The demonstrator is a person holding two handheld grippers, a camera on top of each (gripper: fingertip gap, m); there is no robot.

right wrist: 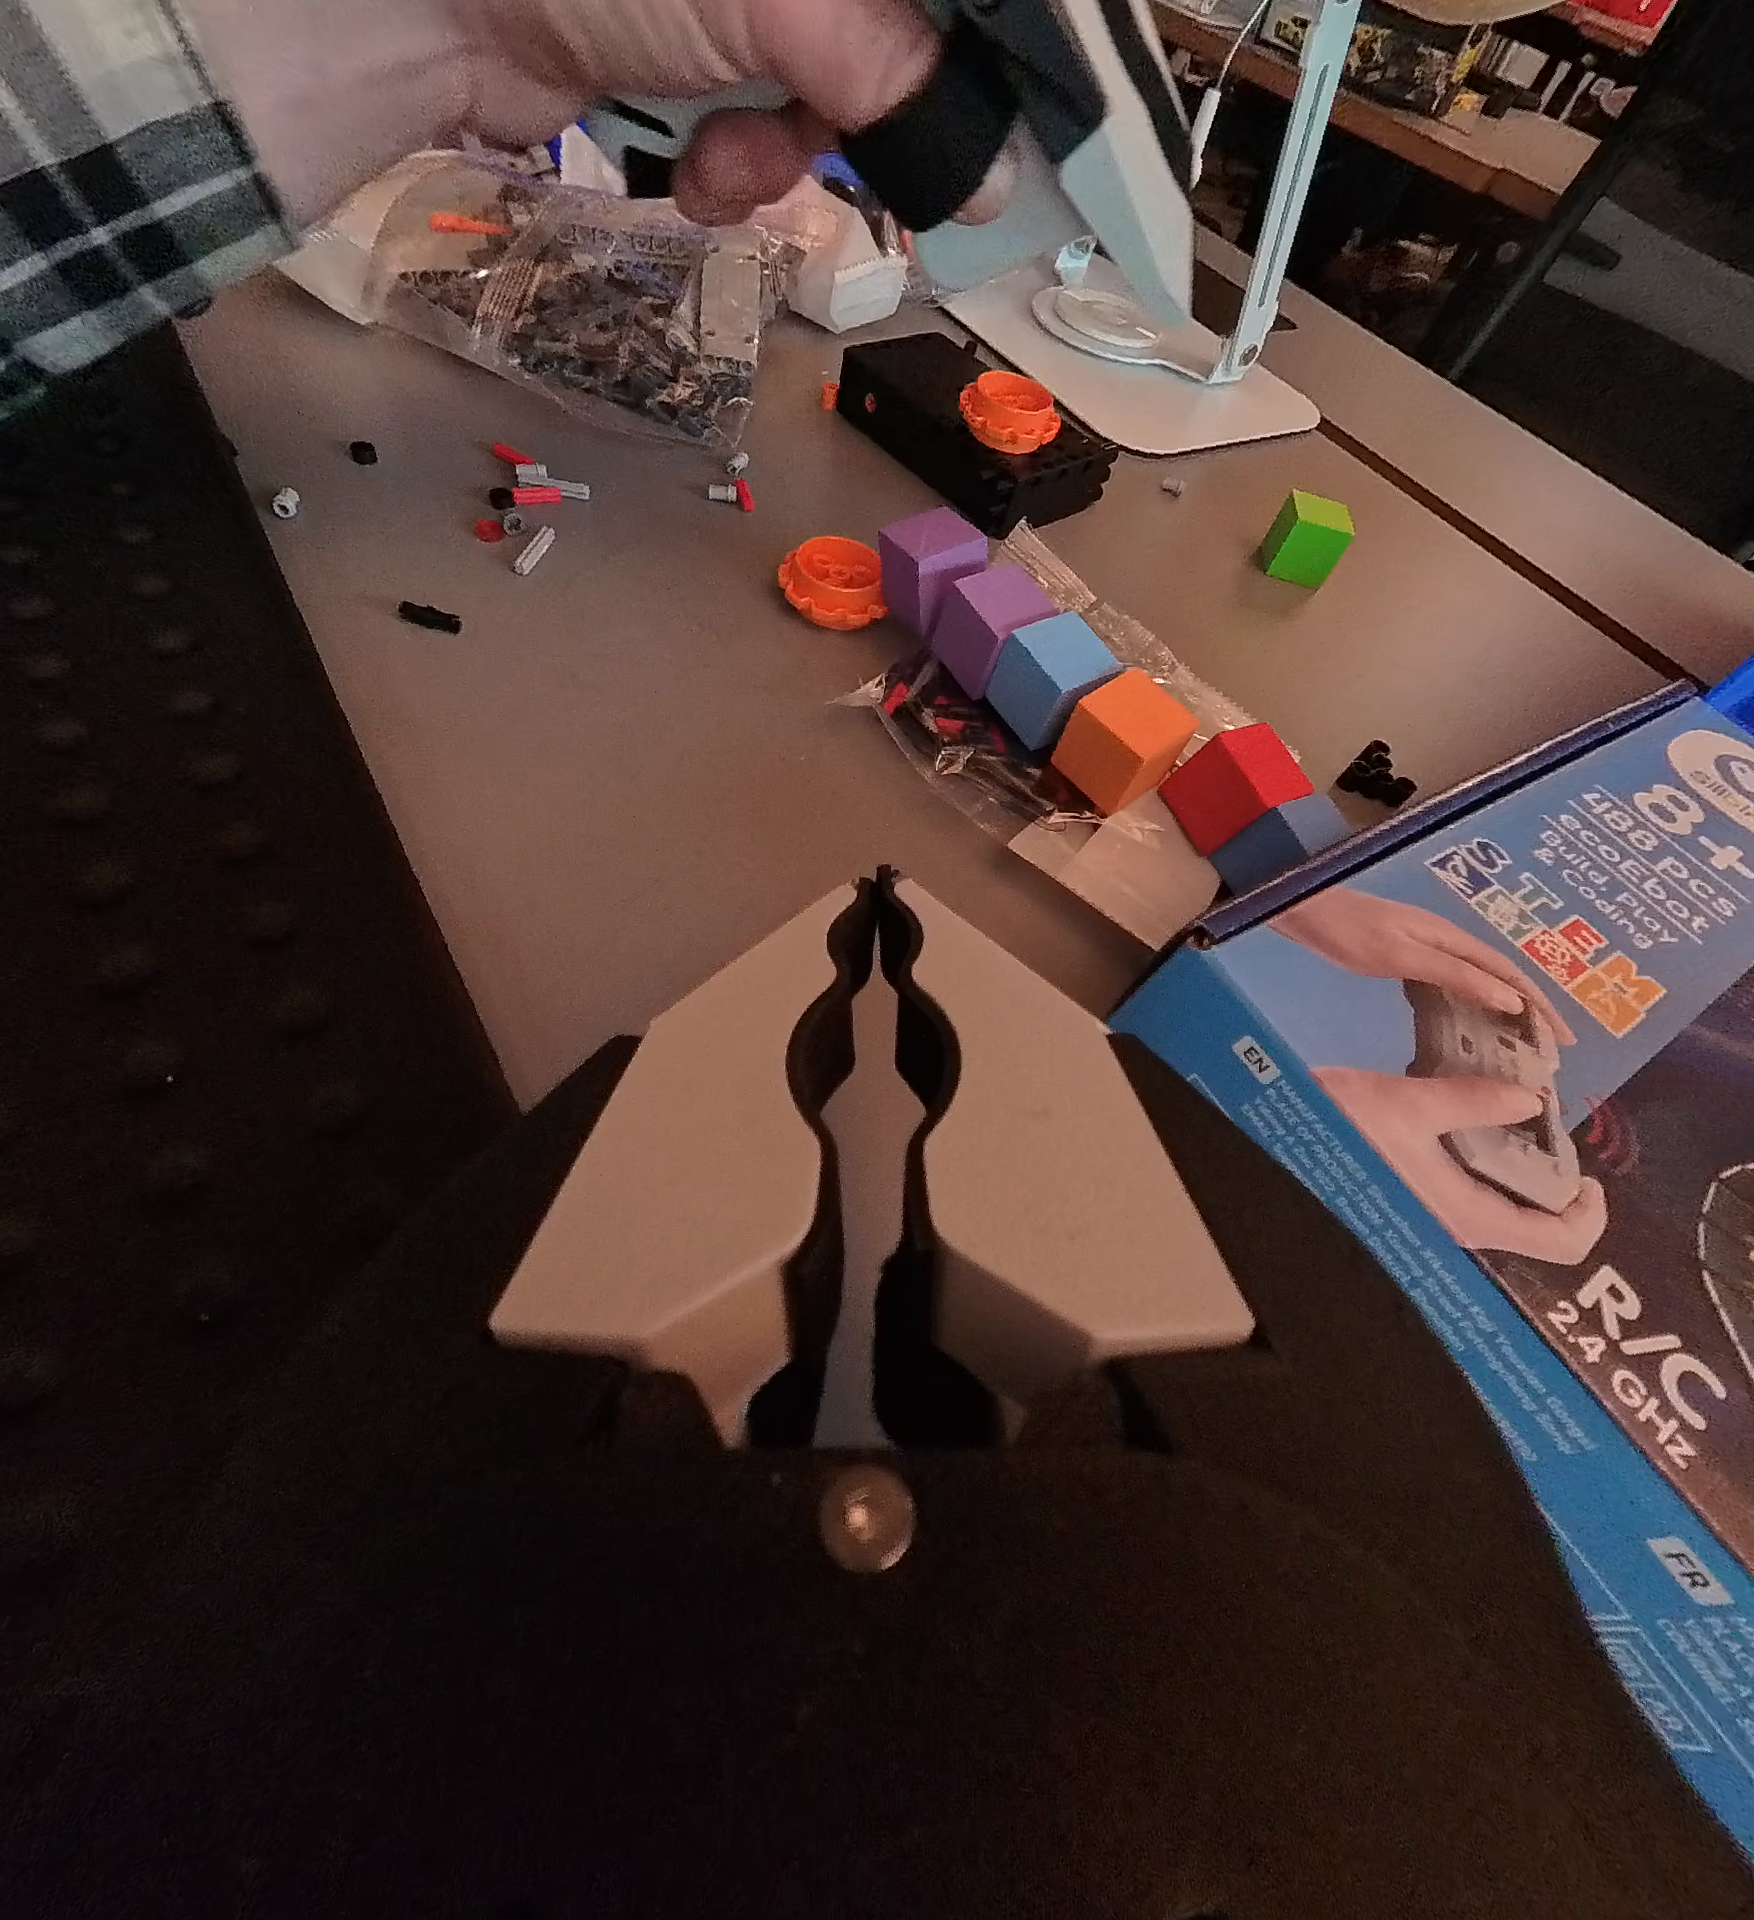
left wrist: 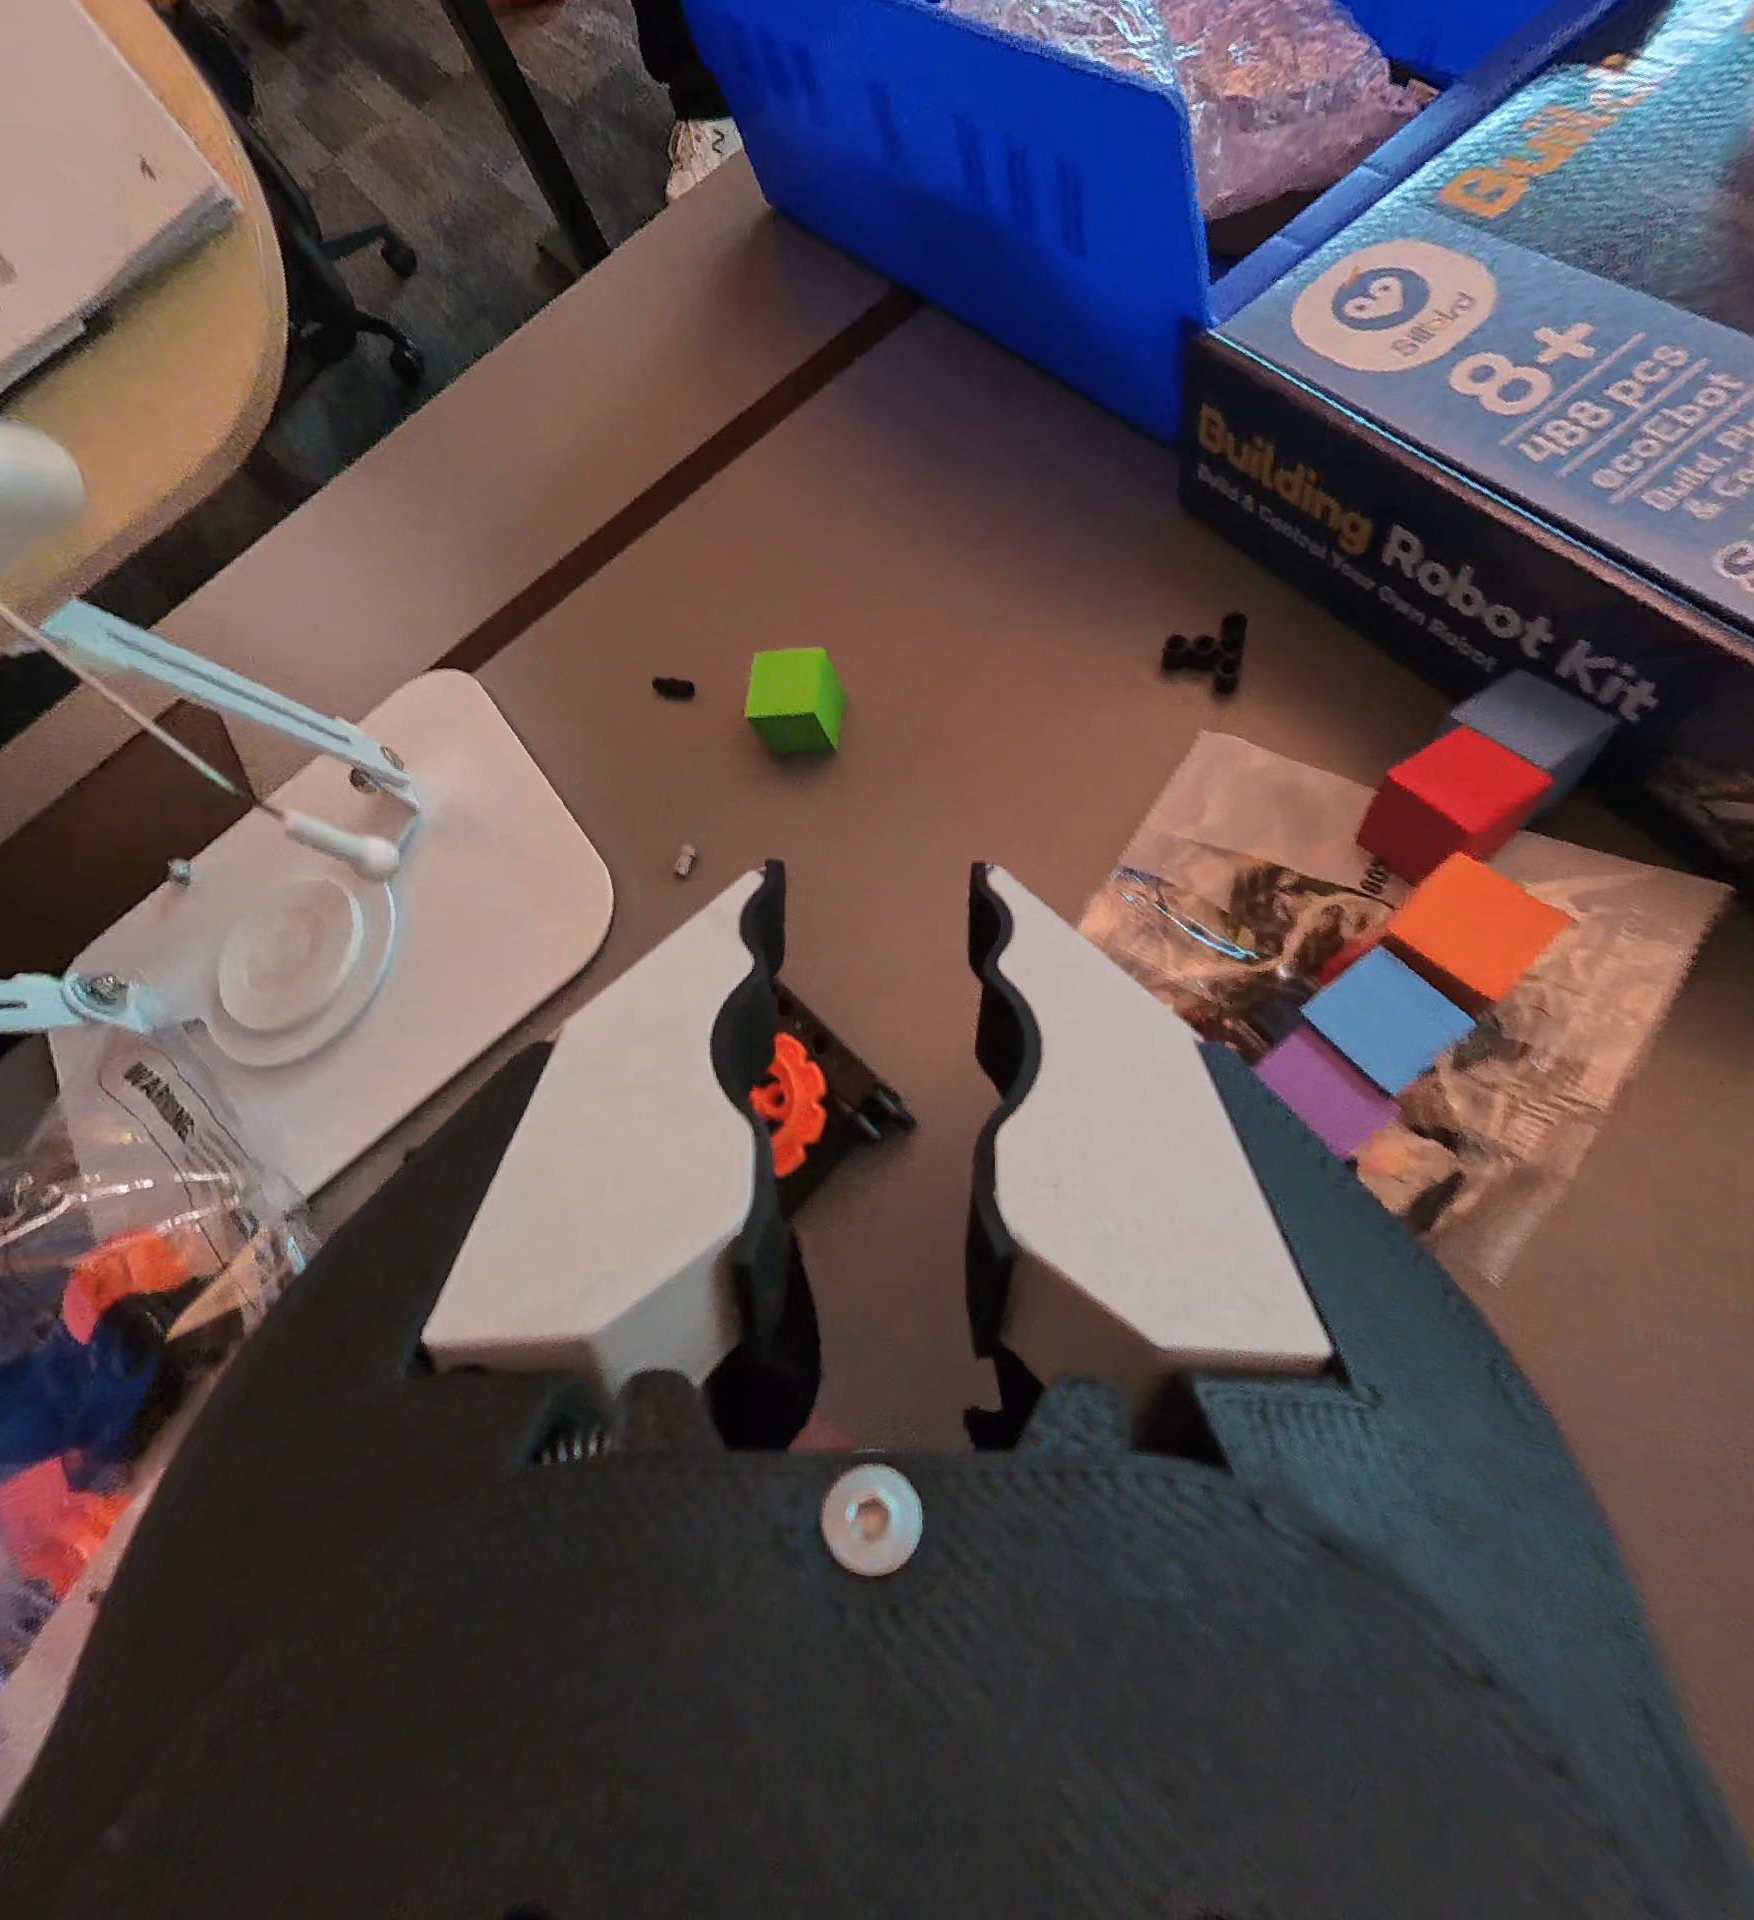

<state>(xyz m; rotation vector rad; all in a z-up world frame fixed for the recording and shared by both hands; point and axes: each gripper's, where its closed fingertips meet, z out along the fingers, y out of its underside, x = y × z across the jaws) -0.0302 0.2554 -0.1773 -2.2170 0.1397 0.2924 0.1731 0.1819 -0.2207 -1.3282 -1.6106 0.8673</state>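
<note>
My left gripper (left wrist: pixel 875 883) is open and empty, held above the brown table (left wrist: pixel 956 540). A black block with an orange gear on it (left wrist: pixel 821 1091) lies under its left finger, partly hidden. A green cube (left wrist: pixel 795 699) sits ahead of the tips. To the right runs a row of cubes: purple (left wrist: pixel 1325 1086), blue (left wrist: pixel 1387 1018), orange (left wrist: pixel 1475 925), red (left wrist: pixel 1449 800). My right gripper (right wrist: pixel 878 883) is shut and empty above the table's near edge. Ahead of it are the same row of cubes (right wrist: pixel 1049 675), a loose orange gear (right wrist: pixel 831 582) and the black block (right wrist: pixel 966 436).
A blue kit box (right wrist: pixel 1527 1091) lies close on the right. A blue bin (left wrist: pixel 966 177) stands at the back. A white lamp base (left wrist: pixel 416 894) is on the left. Clear bags of parts (right wrist: pixel 582 301) and small loose pins (right wrist: pixel 530 499) lie about. A hand (right wrist: pixel 592 73) holds the other gripper. Some 20 centimetres of space lies between my two pairs of fingers. The right gripper is farther from the black block (right wrist: pixel 966 436), some 25 centimetres, than the left, some 9 centimetres. My left tips are roughly 12 centimetres from the loose orange gear (right wrist: pixel 831 582). The left tips stand about 12 centimetres off the green cube (left wrist: pixel 795 699).
</note>
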